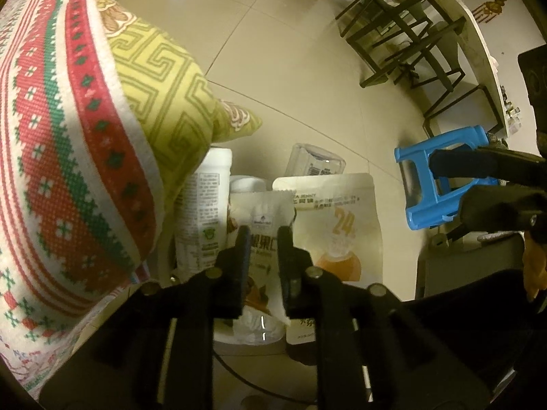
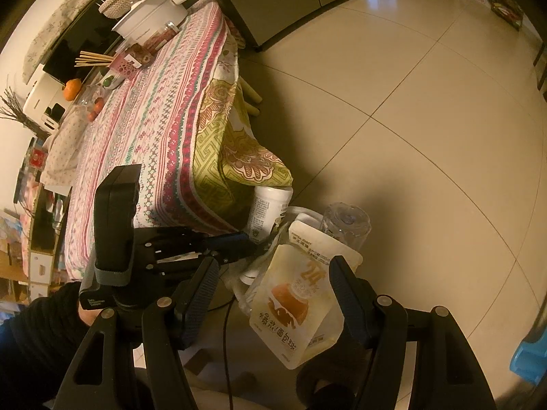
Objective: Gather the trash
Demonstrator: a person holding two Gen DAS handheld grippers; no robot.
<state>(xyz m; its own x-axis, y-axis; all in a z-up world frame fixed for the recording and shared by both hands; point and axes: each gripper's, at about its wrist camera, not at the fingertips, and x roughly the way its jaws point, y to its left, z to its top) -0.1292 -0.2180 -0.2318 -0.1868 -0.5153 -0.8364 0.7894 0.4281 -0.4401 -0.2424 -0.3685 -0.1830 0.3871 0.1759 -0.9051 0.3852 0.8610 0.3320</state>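
Mostly white snack pouch [image 2: 294, 311]; orange bun print; crumpled, tilted.

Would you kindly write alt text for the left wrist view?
The left gripper hangs over a pile of trash with a small snack packet between its slightly parted fingers. A white bottle and a bread pouch stand alongside, beside a patterned tablecloth.

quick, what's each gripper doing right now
left gripper: open a little, small wrapper between its jaws, not pressed
right gripper: open, holding nothing
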